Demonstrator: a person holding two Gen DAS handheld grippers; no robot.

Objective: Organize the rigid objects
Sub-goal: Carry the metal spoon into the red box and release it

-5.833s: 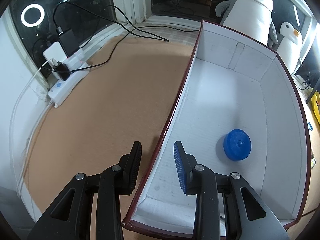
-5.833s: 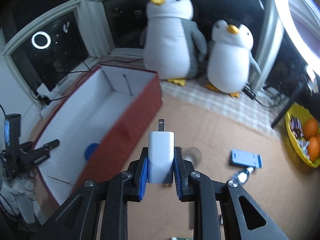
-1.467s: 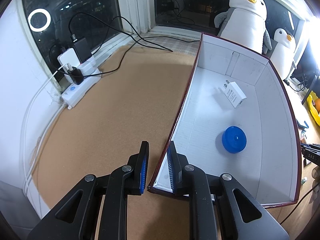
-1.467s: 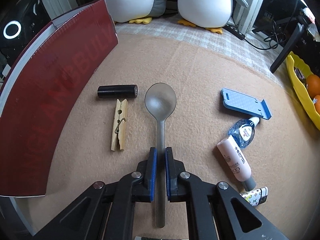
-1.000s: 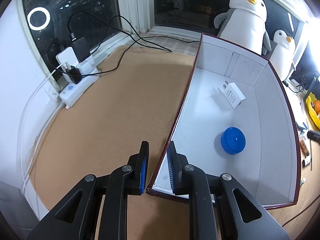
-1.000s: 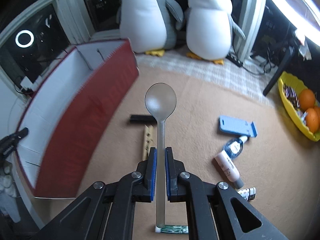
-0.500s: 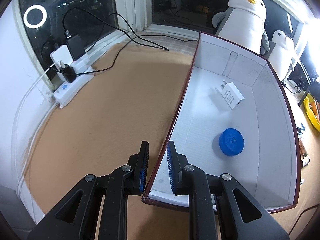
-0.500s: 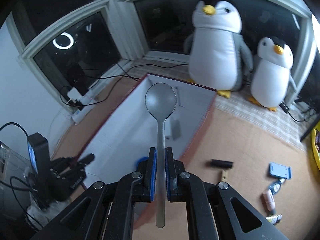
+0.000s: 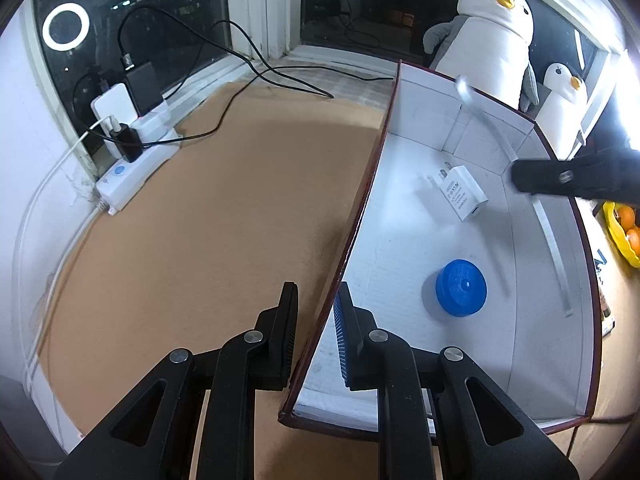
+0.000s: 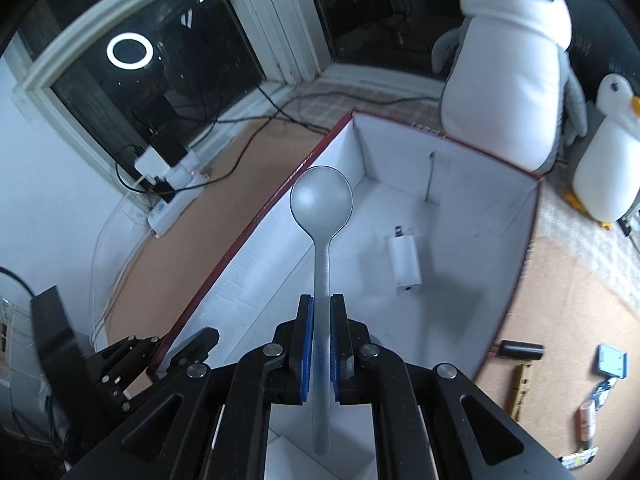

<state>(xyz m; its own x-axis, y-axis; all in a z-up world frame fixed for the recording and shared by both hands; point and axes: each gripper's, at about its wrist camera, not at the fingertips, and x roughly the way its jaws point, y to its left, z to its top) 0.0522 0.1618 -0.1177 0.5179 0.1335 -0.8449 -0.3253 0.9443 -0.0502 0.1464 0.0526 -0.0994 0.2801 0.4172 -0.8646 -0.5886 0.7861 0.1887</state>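
Observation:
The box [image 9: 374,164], red outside and white inside, lies on the brown mat. My left gripper [image 9: 316,300] is shut on the box's left wall near the near corner, one finger on each side. Inside lie a blue lid [image 9: 461,288] and a white charger [image 9: 460,192]. My right gripper [image 10: 322,300] is shut on the handle of a grey spoon [image 10: 321,196], held above the box's [image 10: 528,220] interior with its bowl pointing forward. In the left wrist view the right gripper [image 9: 520,178] reaches in over the box's right side, and the spoon [image 9: 466,90] is blurred. The right wrist view shows the charger [image 10: 404,262] and the left gripper [image 10: 164,356]; the lid is hidden.
Two plush penguins [image 10: 508,60] stand behind the box. A power strip [image 9: 132,168] with cables lies at the window. Right of the box on the mat lie a black cylinder [image 10: 522,350], a clothespin [image 10: 522,390], a blue stand [image 10: 612,364] and a tube [image 10: 586,420]. A yellow fruit bowl [image 9: 624,236] sits far right.
My right gripper has lifted the spoon off the mat and carried it left, over the box. The left gripper has kept its hold on the box wall.

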